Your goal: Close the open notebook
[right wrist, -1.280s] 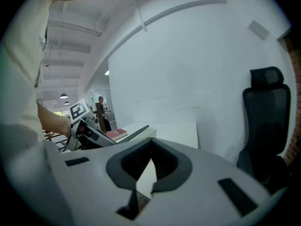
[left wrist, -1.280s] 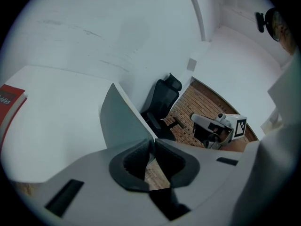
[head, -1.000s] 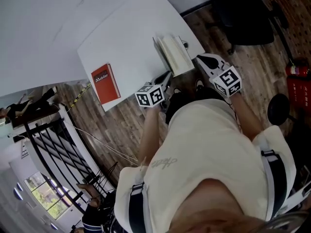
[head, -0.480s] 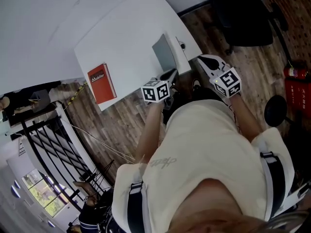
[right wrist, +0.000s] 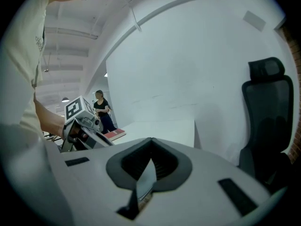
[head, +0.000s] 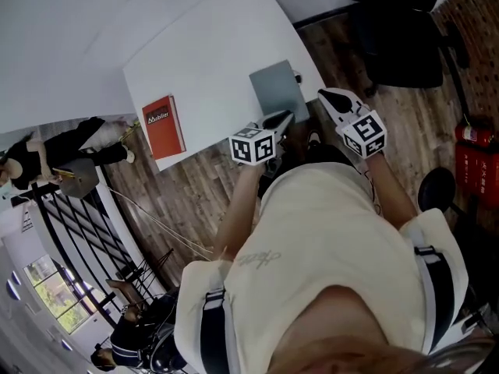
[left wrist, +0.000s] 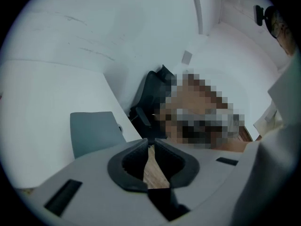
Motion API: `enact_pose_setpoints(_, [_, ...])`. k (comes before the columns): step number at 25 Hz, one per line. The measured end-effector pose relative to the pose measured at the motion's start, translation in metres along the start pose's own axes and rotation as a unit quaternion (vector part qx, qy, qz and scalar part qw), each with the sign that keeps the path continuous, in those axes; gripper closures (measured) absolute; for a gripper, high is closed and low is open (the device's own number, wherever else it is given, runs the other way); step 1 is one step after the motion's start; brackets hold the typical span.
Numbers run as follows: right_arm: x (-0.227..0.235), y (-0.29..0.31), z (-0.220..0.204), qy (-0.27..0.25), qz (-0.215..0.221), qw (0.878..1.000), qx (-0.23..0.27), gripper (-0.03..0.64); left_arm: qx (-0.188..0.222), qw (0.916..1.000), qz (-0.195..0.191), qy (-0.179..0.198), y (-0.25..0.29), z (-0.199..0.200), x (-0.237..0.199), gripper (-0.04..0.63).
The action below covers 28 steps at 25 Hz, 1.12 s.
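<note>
The notebook [head: 277,90] lies closed on the white table [head: 203,61] near its front right corner, grey cover up; it also shows in the left gripper view [left wrist: 94,132], flat and to the left of the jaws. My left gripper [head: 283,118] hovers just off the notebook's near edge, its jaws shut with tips touching and nothing between them [left wrist: 150,144]. My right gripper [head: 328,97] is beside the table's corner, right of the notebook, jaws shut and empty [right wrist: 150,141].
A red book [head: 164,125] lies at the table's left front edge. A black office chair [head: 405,45] stands on the wood floor to the right, with a red fire extinguisher [head: 472,150] and a round stool [head: 437,189] further right. People stand far left.
The notebook's pages and cover have swung down from standing open to flat and closed. My left gripper has drawn back from the notebook toward the table's near edge. The right gripper has stayed put.
</note>
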State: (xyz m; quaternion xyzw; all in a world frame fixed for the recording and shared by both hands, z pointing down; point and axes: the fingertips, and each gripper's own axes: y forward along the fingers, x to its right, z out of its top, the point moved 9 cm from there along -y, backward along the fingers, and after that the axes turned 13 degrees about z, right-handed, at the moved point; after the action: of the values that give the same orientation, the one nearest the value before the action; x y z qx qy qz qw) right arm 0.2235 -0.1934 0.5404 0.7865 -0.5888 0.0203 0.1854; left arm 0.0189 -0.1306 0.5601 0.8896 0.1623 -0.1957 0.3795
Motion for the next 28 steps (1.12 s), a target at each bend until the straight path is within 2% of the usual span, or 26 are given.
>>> enact_pose_setpoints(4, [0.0,0.008,0.0,-0.001,0.016,1.0,-0.005,0.609,0.017,0.9992,0.037,-0.004,-0.007,-0.001,-0.013,0.557])
enact_pose_setpoints(6, [0.0,0.012,0.001,-0.003,0.023,1.0,-0.009,0.609,0.036,0.9972,0.058,-0.031,-0.015,-0.003,-0.025,0.557])
enact_pose_setpoints(9, [-0.002,0.018,0.008,-0.009,0.034,0.999,-0.009,0.609,0.074,0.9905,0.086,-0.077,-0.034,-0.001,-0.044,0.56])
enact_pose_setpoints(12, [-0.005,0.027,0.019,-0.016,0.045,0.999,-0.009,0.609,0.107,0.9838,0.119,-0.081,-0.057,0.006,-0.059,0.566])
enact_pose_setpoints(19, [-0.017,0.058,0.056,-0.048,0.08,0.996,-0.013,0.609,0.166,0.9664,0.191,-0.046,-0.109,0.042,-0.076,0.568])
enact_pose_setpoints(24, [-0.036,0.073,0.091,-0.074,0.091,0.993,-0.018,0.609,0.192,0.9594,0.206,-0.015,-0.151,0.071,-0.072,0.568])
enact_pose_setpoints(28, [-0.048,0.085,0.127,-0.109,0.096,0.989,0.0,0.609,0.219,0.952,0.213,0.024,-0.177,0.097,-0.068,0.566])
